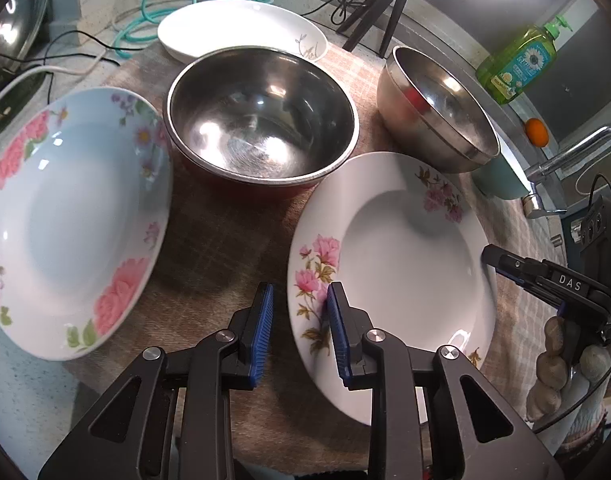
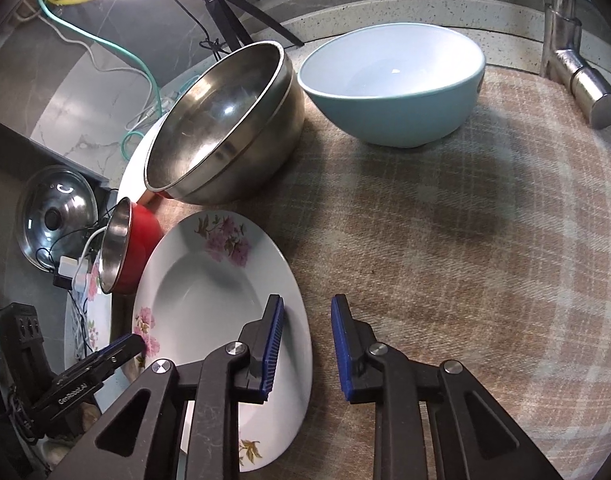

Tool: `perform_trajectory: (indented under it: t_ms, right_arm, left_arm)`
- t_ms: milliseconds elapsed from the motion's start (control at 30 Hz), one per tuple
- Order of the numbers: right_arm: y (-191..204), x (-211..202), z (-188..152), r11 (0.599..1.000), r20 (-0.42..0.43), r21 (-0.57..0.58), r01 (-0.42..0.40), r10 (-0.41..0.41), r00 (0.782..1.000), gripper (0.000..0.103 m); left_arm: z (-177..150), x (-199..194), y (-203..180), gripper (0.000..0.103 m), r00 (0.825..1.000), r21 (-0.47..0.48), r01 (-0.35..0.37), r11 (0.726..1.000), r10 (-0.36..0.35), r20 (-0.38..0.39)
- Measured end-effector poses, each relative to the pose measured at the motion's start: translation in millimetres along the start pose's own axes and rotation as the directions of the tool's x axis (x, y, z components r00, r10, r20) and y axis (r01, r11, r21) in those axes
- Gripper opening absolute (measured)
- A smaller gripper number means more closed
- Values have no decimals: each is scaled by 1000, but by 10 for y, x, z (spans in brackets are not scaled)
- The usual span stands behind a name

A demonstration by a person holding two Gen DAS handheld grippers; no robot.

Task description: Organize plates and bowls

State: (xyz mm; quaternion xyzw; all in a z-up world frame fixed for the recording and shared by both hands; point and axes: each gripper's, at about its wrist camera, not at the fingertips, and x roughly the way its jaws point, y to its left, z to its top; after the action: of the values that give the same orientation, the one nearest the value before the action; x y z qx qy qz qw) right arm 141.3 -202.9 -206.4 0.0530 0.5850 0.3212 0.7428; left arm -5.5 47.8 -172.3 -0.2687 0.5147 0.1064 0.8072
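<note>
A white deep plate with pink flowers (image 1: 409,272) (image 2: 209,292) lies on the checked cloth (image 2: 465,240). My left gripper (image 1: 300,286) straddles its left rim: one blue pad hangs over the plate, the other over the cloth, with a gap showing. At the opposite rim my right gripper (image 2: 308,298) stands the same way, apart from the rim, and it shows at the plate's far edge (image 1: 490,255). Both are open. A pale blue plate with roses (image 1: 73,220), a red-sided steel bowl (image 1: 261,120), a plain steel bowl (image 1: 437,108) (image 2: 225,128), a teal bowl (image 2: 393,80) and a white plate (image 1: 241,28) lie around.
A green soap bottle (image 1: 517,64) and an orange (image 1: 536,131) stand on the ledge behind. A faucet (image 2: 577,72) reaches over the cloth's right side. A tripod (image 1: 381,12), cables (image 1: 157,20) and a pot lid (image 2: 57,220) crowd the back and left.
</note>
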Motion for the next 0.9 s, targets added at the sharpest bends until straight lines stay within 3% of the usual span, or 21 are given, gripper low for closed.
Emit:
perform_trajectory:
  t_ms: [133, 900]
  right_arm:
    - [46, 30, -3, 1000, -10, -6, -16, 16, 1000, 15]
    - [83, -35, -170, 1000, -13, 13, 4, -4, 1000, 16]
  left_arm:
    - [9, 3, -31, 20, 1000, 11, 8, 1000, -8, -3]
    - [-35, -24, -47, 20, 1000, 56, 3, 998, -3, -13]
